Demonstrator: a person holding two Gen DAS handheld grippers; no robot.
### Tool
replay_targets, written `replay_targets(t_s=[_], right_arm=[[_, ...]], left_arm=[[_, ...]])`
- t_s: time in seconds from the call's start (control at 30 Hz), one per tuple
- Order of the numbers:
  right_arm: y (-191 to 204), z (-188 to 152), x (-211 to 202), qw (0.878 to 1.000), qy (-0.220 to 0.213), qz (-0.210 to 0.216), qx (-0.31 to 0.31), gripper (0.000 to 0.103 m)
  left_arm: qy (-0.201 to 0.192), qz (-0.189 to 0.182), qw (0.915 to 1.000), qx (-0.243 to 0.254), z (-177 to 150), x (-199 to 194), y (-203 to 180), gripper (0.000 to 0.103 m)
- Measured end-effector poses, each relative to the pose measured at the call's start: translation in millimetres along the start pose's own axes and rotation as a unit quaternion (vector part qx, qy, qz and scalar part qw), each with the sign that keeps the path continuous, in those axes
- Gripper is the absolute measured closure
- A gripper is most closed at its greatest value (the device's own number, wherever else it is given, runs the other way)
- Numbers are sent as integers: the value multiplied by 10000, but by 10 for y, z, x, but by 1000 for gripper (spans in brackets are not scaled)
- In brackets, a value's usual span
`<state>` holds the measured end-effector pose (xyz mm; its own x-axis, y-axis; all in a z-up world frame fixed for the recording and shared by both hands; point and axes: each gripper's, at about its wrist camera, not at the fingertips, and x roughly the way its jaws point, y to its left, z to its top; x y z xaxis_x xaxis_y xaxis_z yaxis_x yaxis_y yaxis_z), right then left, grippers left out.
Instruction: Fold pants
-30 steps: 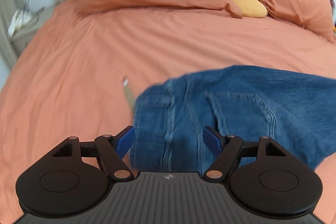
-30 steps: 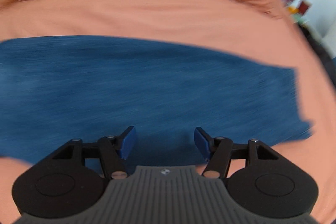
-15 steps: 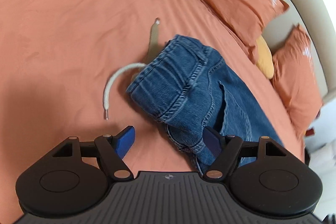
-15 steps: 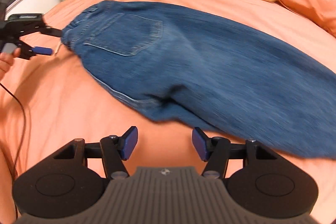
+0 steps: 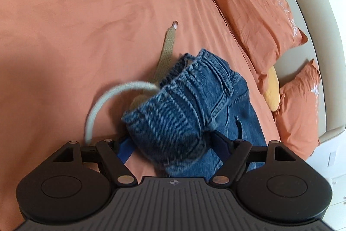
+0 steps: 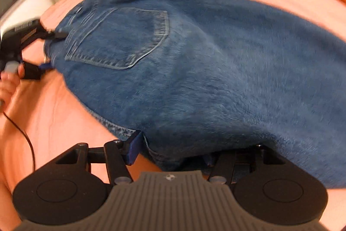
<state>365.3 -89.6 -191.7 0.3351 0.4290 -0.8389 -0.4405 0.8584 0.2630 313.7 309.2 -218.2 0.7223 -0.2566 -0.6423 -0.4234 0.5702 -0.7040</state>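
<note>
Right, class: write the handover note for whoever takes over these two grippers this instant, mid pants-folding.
Left gripper: jaws have just been closing, with the waistband bunched between them; no firm pinch visible.
Right gripper: jaws apart at the near edge of the jeans; one finger is hidden under denim.
Jeans: spread across the orange bedcover, back pocket up, beige belt trailing out.
Done: no fold visible.
Left: grip, then fold.

The left gripper (image 5: 173,145) points steeply down at the bed, its jaws wide and just closing around the jeans' (image 5: 186,109) bunched waistband, while the right gripper (image 6: 170,152), angled down, straddles their near edge, half open.
</note>
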Motion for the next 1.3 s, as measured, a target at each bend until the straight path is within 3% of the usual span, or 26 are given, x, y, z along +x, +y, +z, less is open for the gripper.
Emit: replay_targets(t_s=[0.03, 0.1, 0.17, 0.27, 0.4, 0.53, 0.67, 0.83, 0.9, 0.93, 1.0, 1.07, 1.17, 1.3], right_arm=[[-19, 1, -3, 10000, -30, 58, 74, 49], [-17, 7, -38, 9998, -38, 176, 120, 68], [6, 12, -127, 9996, -32, 249, 153, 84], [101, -20, -390, 9993, -210, 293, -71, 92], [222, -154, -747, 9977, -485, 451, -108, 93], [303, -429, -744, 9954, -690, 587, 317, 93], [295, -736, -395, 9922, -573, 457, 1010, 93], [142, -907, -391, 9794, -715, 596, 1793, 93], [117, -902, -433, 9797, -677, 558, 1803, 93], [88, -924, -459, 9796, -653, 551, 1820, 93], [77, -922, -513, 9783, -610, 551, 1902, 93], [93, -891, -466, 9777, -542, 505, 1964, 93], [49, -979, -564, 9776, -462, 519, 1985, 92], [-240, -1127, -907, 9765, -641, 313, 2036, 83]], left_arm=[[-5, 72, 10000, 65, 17, 3, -25, 31], [-73, 356, 9980, 514, 39, -33, -194, 51], [-225, 488, 9929, 1063, 60, -179, -424, 62], [-393, 496, 9859, 1550, 152, -487, -766, 68], [-533, 803, 9669, 2364, 218, -707, -1092, 71], [-224, 1482, 9573, 2472, 242, -493, -916, 71], [-51, 1830, 9598, 2129, 168, -209, -510, 71], [-153, 2043, 9518, 2284, 91, -99, -404, 62], [-184, 2304, 9402, 2500, 85, -75, -489, 47], [-190, 2460, 9293, 2747, 63, -60, -553, 42], [-260, 2832, 8986, 3340, -19, -63, -689, 23], [-273, 2987, 8778, 3735, -97, -123, -811, 22], [-560, 3135, 8589, 4010, -200, -304, -985, 24], [-744, 3001, 8541, 4182, -352, -554, -1230, 23]])
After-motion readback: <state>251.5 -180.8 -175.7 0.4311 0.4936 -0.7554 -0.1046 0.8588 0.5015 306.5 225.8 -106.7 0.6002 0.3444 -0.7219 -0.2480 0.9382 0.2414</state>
